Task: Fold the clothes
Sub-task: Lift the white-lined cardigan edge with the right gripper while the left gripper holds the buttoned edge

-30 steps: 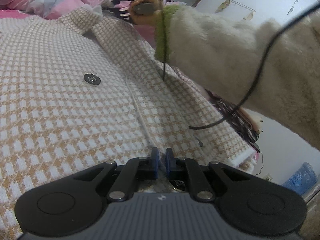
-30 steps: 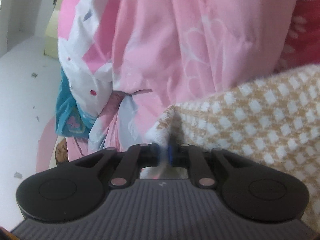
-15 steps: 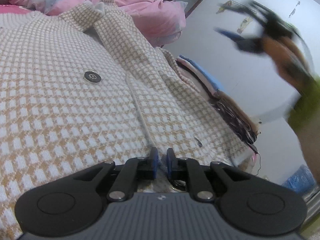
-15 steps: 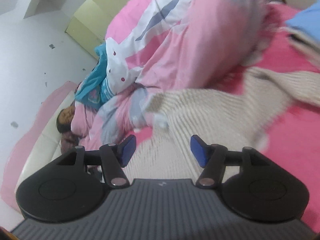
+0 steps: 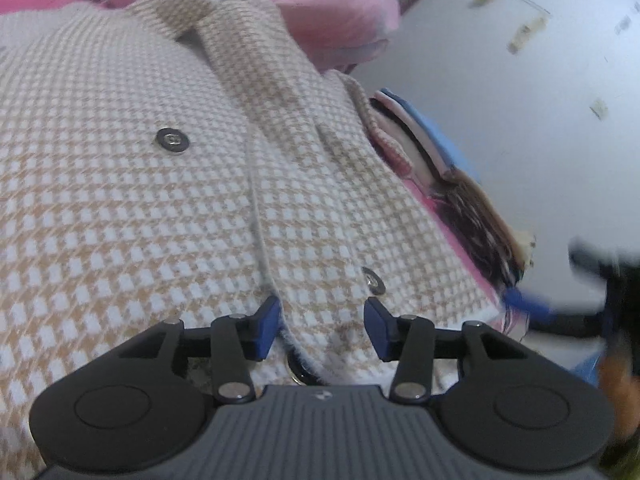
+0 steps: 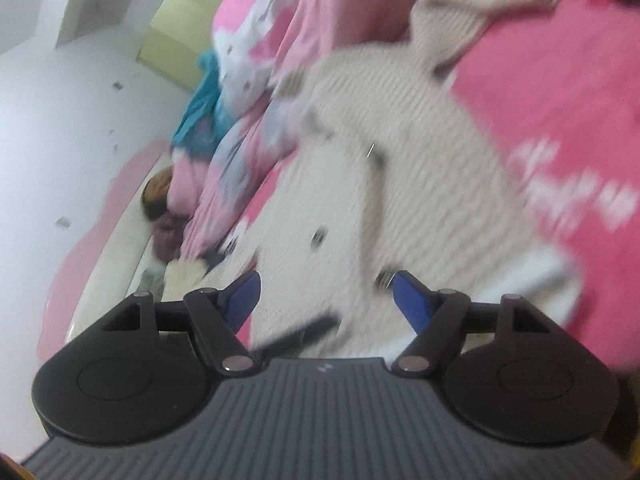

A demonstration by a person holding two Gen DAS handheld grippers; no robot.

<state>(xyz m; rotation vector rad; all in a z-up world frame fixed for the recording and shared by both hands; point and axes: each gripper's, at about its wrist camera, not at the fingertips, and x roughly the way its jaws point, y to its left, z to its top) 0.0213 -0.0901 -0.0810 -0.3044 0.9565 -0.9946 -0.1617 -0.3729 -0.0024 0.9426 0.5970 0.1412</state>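
Houndstooth jacket is lying spread flat on the bed, tan-and-white check, front panel already laid over the body with the edge running down the middle. One snap sits on the left panel and another snap near the hem on the right.

Left tool has just been opening. Its blue pads sit apart on either side of the folded front edge, with cloth between them but nothing pinched. Right tool has also been opening, wide now, nothing between its pads, just hanging over the jacket and the pink bedsheet.

My read: one fold just got set down and released, so we're between folds. Next move probably means picking a fresh grab point, a sleeve or the hem, and getting both tools on the fabric so the layers don't drag apart when lifted.

Stuff I can't make out: the right wrist view is pretty smeared, so the sleeve stretching toward the top right is only a shape. The hem nearest the left tool is hidden under its body. There's a stack of other clothes off the jacket's right edge, and a dark blur at far right in the left view that I can't really identify.
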